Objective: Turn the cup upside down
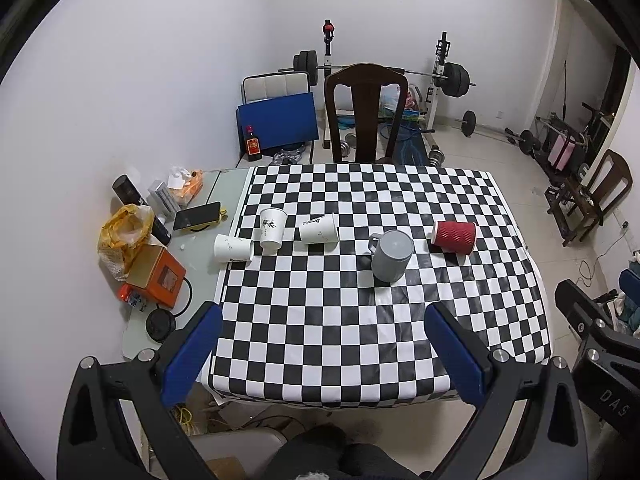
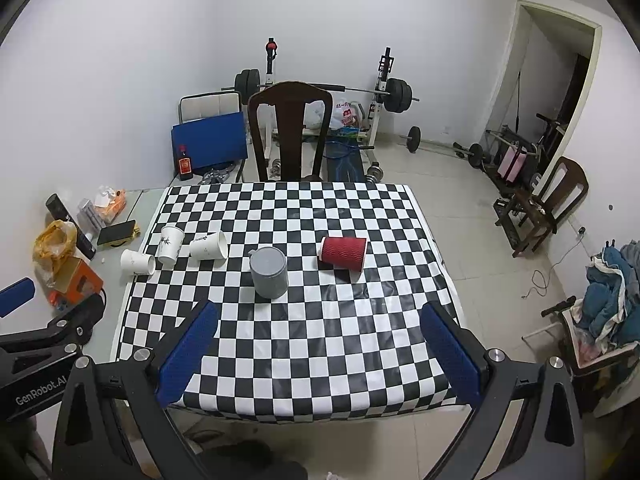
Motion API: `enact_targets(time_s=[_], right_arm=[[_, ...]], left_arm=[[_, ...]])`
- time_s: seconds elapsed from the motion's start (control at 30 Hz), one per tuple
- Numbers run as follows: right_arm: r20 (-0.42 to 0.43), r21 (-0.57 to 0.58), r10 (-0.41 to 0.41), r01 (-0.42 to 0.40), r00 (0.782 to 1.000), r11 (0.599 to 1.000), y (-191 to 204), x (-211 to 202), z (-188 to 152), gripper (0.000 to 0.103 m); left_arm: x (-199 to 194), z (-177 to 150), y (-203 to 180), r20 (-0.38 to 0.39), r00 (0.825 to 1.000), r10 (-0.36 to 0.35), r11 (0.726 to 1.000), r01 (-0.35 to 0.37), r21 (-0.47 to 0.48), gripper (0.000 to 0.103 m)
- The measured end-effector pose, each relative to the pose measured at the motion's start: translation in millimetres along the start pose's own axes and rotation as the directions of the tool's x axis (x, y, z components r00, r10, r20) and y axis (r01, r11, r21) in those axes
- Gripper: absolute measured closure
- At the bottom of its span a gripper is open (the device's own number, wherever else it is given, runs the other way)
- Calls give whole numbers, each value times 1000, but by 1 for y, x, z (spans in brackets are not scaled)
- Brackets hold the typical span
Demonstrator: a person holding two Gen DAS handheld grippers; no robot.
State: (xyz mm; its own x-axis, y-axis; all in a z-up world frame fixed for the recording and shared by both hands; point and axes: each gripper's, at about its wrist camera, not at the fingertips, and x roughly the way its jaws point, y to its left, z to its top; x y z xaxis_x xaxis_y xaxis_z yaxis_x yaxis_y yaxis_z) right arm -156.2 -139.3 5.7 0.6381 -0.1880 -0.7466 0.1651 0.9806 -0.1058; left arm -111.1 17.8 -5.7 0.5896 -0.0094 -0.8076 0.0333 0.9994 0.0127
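Two claws, left claw (image 1: 320, 354) & right claw (image 2: 318, 354), both spread wide w/ nothing held, hover at the desk (image 2: 320, 360) near edge; grey cup (image 2: 269, 272) stands ahead, already base-up by the look, left-of-centre from right claw, right-of-centre from left, neither clearly nearer.

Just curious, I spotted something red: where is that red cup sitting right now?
The red cup lies on its side on the checkered tablecloth, toward the table's right side in both views, just right of the grey mug.
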Motion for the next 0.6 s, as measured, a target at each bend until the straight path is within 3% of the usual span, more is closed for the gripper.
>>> enact_targets(time_s=[0.6], right_arm=[[-3,1,-4,4,1000,1000,-3,1,-1,1]], left_arm=[[-3,4,6,-3,1000,7,1000,-7,1,0]])
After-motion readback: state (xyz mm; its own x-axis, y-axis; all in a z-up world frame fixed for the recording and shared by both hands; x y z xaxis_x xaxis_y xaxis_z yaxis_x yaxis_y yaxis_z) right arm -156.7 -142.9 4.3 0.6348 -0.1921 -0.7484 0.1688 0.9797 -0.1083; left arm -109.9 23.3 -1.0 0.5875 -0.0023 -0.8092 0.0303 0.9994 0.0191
